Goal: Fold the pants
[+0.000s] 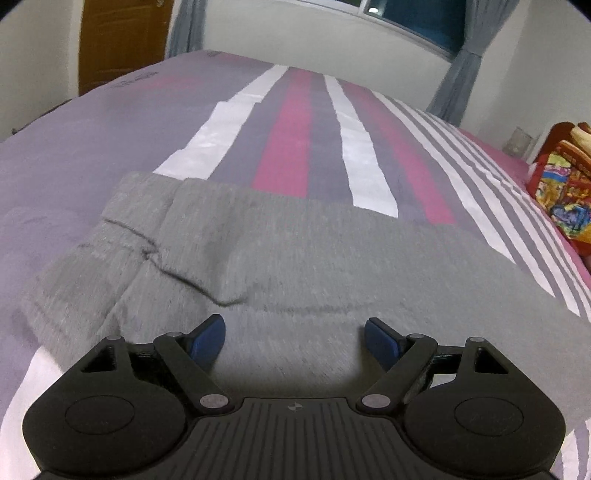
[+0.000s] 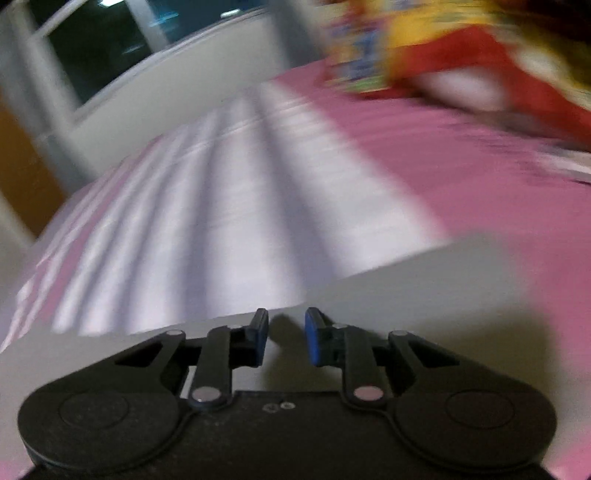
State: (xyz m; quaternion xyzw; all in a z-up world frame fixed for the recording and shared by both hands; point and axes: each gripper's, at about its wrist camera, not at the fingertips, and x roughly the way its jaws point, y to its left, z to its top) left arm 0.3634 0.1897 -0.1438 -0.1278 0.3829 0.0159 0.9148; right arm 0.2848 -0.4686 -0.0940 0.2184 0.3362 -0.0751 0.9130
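Note:
Grey fleece pants (image 1: pixel 280 254) lie spread across the striped bed, with the waistband end at the left and a crease running across the middle. My left gripper (image 1: pixel 294 338) is open and empty, with its blue pads wide apart just above the near part of the pants. In the right wrist view, which is blurred by motion, the pants (image 2: pixel 424 295) show as a pale grey band under the gripper. My right gripper (image 2: pixel 286 338) has its jaws partly open with a narrow gap, and nothing shows between them.
The bed cover (image 1: pixel 295 122) has purple, pink and white stripes. A colourful red and yellow bundle (image 1: pixel 561 184) sits at the right edge of the bed, and shows blurred in the right wrist view (image 2: pixel 443 48). A wooden door (image 1: pixel 122 40), curtains and a window (image 1: pixel 417 18) stand beyond the bed.

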